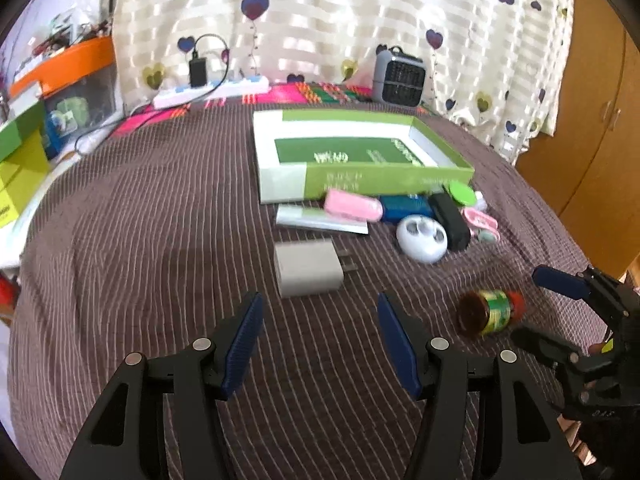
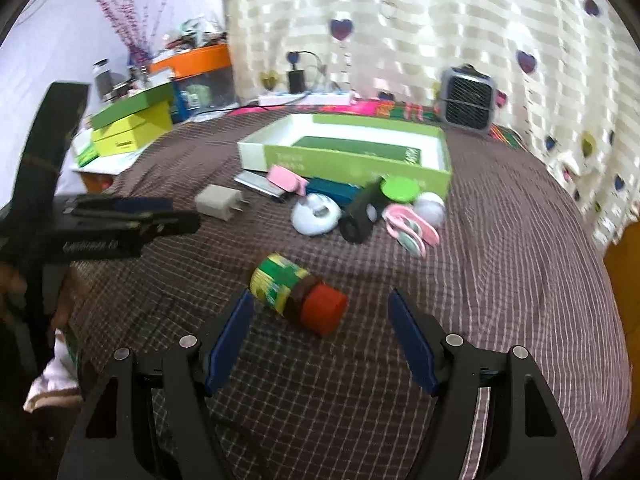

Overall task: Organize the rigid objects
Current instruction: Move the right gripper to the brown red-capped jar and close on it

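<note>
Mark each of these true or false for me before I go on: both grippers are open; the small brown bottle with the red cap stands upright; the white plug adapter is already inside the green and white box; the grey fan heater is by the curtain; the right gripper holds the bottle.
1. Both the left gripper and the right gripper are open. True.
2. The small brown bottle with the red cap stands upright. False: it lies on its side on the brown striped cloth.
3. The white plug adapter is inside the green and white box. False: it lies on the cloth in front of the box.
4. The grey fan heater is by the curtain. True.
5. The right gripper holds the bottle. False: the bottle lies loose ahead of its open fingers.
</note>
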Available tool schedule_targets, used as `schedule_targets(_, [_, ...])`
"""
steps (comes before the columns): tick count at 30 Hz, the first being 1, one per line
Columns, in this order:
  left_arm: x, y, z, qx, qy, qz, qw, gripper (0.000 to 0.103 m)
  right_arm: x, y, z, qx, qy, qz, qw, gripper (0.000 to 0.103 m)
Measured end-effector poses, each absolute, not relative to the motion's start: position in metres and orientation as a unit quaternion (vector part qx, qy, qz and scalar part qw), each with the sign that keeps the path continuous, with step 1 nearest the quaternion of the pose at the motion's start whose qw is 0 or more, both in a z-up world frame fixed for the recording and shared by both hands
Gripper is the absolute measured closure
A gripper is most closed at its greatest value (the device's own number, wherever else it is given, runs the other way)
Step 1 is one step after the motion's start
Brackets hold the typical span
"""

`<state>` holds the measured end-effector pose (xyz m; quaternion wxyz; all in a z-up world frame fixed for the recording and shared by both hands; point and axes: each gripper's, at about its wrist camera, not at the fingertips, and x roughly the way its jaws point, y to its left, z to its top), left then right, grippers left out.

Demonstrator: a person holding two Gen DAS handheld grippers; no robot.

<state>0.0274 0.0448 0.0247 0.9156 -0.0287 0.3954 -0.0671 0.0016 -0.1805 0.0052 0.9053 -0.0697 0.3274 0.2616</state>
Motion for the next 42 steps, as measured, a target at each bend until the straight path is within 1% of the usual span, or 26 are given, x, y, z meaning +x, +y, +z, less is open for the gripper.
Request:
schedule_targets(3, [0.040, 0.051, 0.025, -0.040, 0.400, -0.071, 0.913, 0.044, 0.006, -0.174, 0.007, -0.087, 0.320, 0.283, 0.900, 0.033])
schedule_targets(10, [0.055, 0.060, 0.013, -0.087, 0.422, -0.102, 0.897, 0.044, 0.028, -0.167, -0.002, -0.089, 0.347, 0.301, 0.884, 0.033])
schedule_targets(16, [0.057, 0.053, 0.008, -0.098, 0.430, -0.129, 0.888, 0.044, 0.038, -0.164, -0.009, -0.096, 0.373, 0.307, 0.871, 0.033])
schedule_targets(20, [0.057, 0.044, 0.008, -0.105, 0.435, -0.145, 0.882, 0.044, 0.039, -0.171, -0.011, -0.081, 0.378, 0.305, 0.870, 0.033])
schedule_targets(21, [0.056, 0.041, 0.008, -0.103, 0.435, -0.151, 0.882, 0.044, 0.038, -0.171, -0.011, -0.079, 0.377, 0.304, 0.871, 0.035])
schedule_targets(23, [0.055, 0.036, 0.009, -0.103, 0.437, -0.159, 0.879, 0.044, 0.039, -0.175, -0.012, -0.076, 0.379, 0.299, 0.872, 0.044])
schedule_targets(24, [0.054, 0.033, 0.010, -0.101, 0.437, -0.163, 0.879, 0.044, 0.040, -0.175, -0.012, -0.075, 0.381, 0.296, 0.873, 0.052])
schedule_targets(31, [0.052, 0.015, 0.011, -0.084, 0.442, -0.179, 0.875, 0.044, 0.046, -0.190, -0.010, -0.053, 0.384, 0.271, 0.881, 0.067])
schedule_targets(33, [0.052, 0.014, 0.012, -0.079, 0.443, -0.175, 0.876, 0.044, 0.048, -0.194, -0.010, -0.050, 0.386, 0.261, 0.884, 0.070])
schedule_targets(42, [0.054, 0.022, 0.025, -0.036, 0.427, -0.121, 0.895, 0.044, 0.054, -0.207, -0.007, -0.046, 0.387, 0.220, 0.894, 0.070])
